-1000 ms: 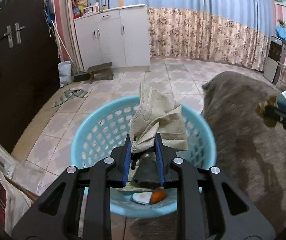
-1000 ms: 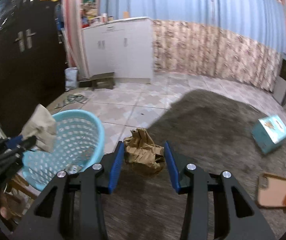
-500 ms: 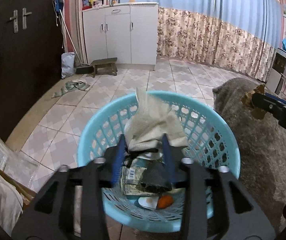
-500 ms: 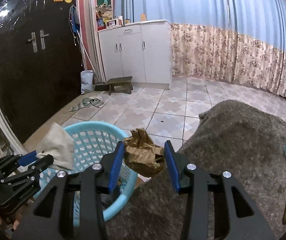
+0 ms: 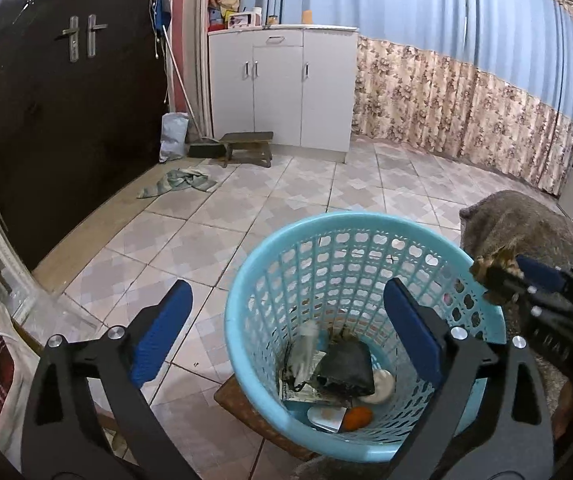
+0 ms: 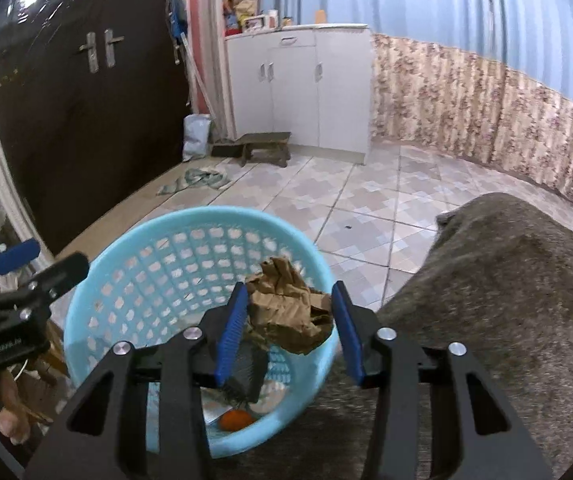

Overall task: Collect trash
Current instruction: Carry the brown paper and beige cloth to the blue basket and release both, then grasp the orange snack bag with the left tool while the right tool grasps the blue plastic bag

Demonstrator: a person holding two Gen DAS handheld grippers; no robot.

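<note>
While your left tool (image 5: pixel 284 326) hangs above the blue basket (image 5: pixel 246 300) with its jaws wide apart and nothing between them, your right tool (image 6: pixel 288 322) is clamped on a crumpled brown paper bag (image 6: pixel 286 310) and holds it over the basket rim, on the side near the grey rug (image 6: pixel 506 300). Several pieces of trash already lie at the basket bottom: a dark folded piece (image 5: pixel 344 368), a pale crumpled piece (image 5: pixel 304 344) that looks blurred, some printed paper and a small orange thing (image 5: pixel 357 418). So I judge the task is well advanced but not finished. The brown bag is not yet inside; you have to bring it further over the opening and spread the jaws. Whether more trash waits on the rug, these views do not show.
</note>
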